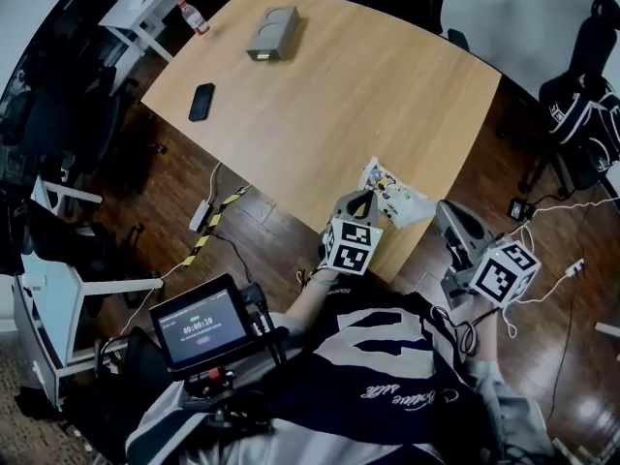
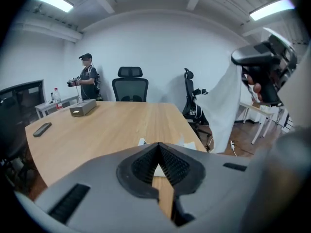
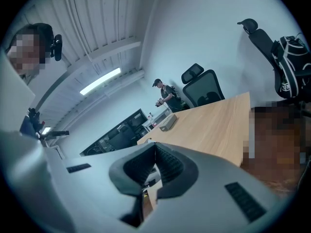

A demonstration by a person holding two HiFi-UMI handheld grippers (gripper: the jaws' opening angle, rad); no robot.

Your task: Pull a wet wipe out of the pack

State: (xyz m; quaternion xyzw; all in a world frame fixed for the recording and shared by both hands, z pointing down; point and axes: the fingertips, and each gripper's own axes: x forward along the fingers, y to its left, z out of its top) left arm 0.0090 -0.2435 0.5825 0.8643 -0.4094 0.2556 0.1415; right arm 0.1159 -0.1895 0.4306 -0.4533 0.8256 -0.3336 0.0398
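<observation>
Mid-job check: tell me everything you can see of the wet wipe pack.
The wet wipe pack is a flat, soft-looking pouch, white with yellow and dark print. It lies flat on the wooden table at its near edge. The left claw is right beside it; contact can't be told. In the left gripper view only its white corners peek past the claw.

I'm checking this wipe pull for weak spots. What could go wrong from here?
1. The pack lies at the table's near edge; a pull outward could drag it off.
2. A white sheet, likely the wipe, hangs by the shut right gripper beyond that edge; if it slips, it falls to the floor.
</observation>
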